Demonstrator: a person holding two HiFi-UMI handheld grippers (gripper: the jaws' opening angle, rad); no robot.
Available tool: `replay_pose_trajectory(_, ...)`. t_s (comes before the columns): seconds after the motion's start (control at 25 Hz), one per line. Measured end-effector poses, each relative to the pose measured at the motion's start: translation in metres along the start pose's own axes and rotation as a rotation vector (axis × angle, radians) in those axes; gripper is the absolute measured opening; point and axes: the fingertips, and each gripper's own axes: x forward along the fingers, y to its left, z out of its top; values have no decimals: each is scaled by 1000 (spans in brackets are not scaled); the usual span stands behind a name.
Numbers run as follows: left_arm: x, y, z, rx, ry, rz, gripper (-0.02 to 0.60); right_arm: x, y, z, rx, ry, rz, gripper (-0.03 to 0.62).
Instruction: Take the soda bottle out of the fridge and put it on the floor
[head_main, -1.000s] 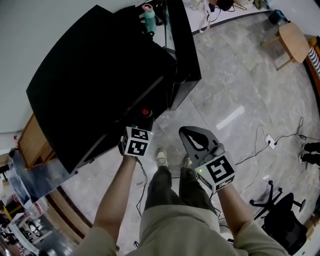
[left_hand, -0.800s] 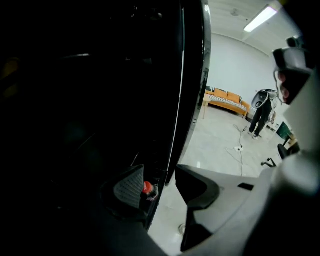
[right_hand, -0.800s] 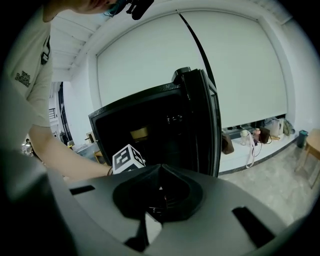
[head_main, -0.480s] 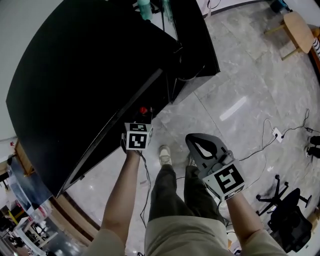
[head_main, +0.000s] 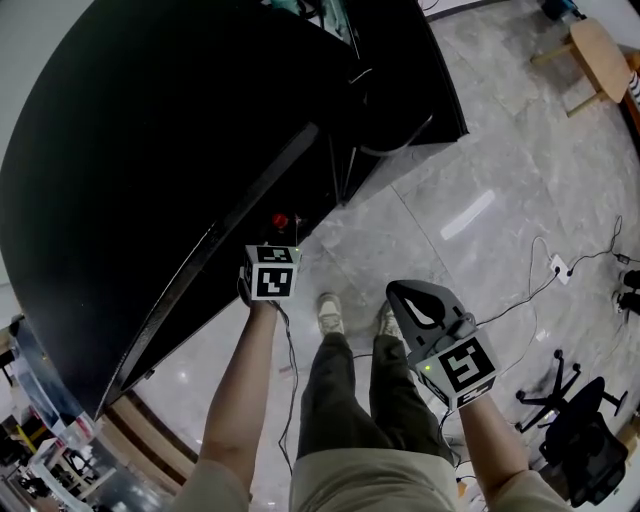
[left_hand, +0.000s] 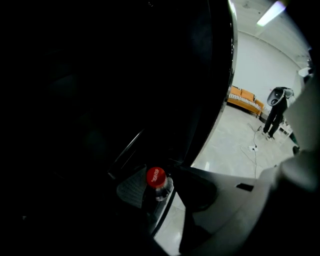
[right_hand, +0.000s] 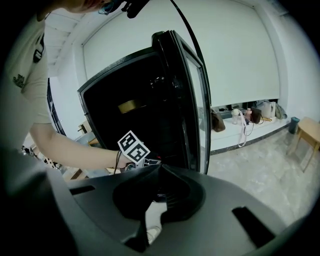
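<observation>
Here, the red-capped soda bottle (left_hand: 156, 178) at the fridge (head_main: 150, 160) is flanked by the parted, just-closing jaws of the left gripper (left_hand: 159, 186); the jaws of the right gripper (right_hand: 159, 168) are held together, empty.

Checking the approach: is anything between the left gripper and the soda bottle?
Nothing, by the left gripper view: the soda bottle, red-capped, stands between the jaws of the left gripper, which have just been closing but aren't visibly pressing it.

tall black fridge (head_main: 150, 200): upper left, on grey stone-tile floor (head_main: 480, 170) | its open door (head_main: 405, 80): right of it | red-capped clear soda bottle (head_main: 281, 221): low at fridge front | small wooden table (head_main: 597, 55): far right | black office chair (head_main: 580, 440): near right | white power strip (head_main: 560, 268): on floor between table and chair
</observation>
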Motion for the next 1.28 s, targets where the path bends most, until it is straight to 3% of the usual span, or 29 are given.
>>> replay_pose_trajectory(0.4, 4, 8, -17, -88, -17, 81, 161, 11, 5, -18, 22, 13, 16, -5)
replay_pose_trajectory(0.76, 25, 11, -23, -195, -16, 62, 170, 11, 1, -44, 10, 44, 9, -5)
replay_pose_trajectory(1.04, 21, 11, -16, -170, -70, 40, 139, 13, 5, -59, 28, 73, 6, -5)
replay_pose_trajectory(1.28, 14, -7, -19, -113, -58, -12, 132, 16, -1, -76, 36, 114, -6, -5)
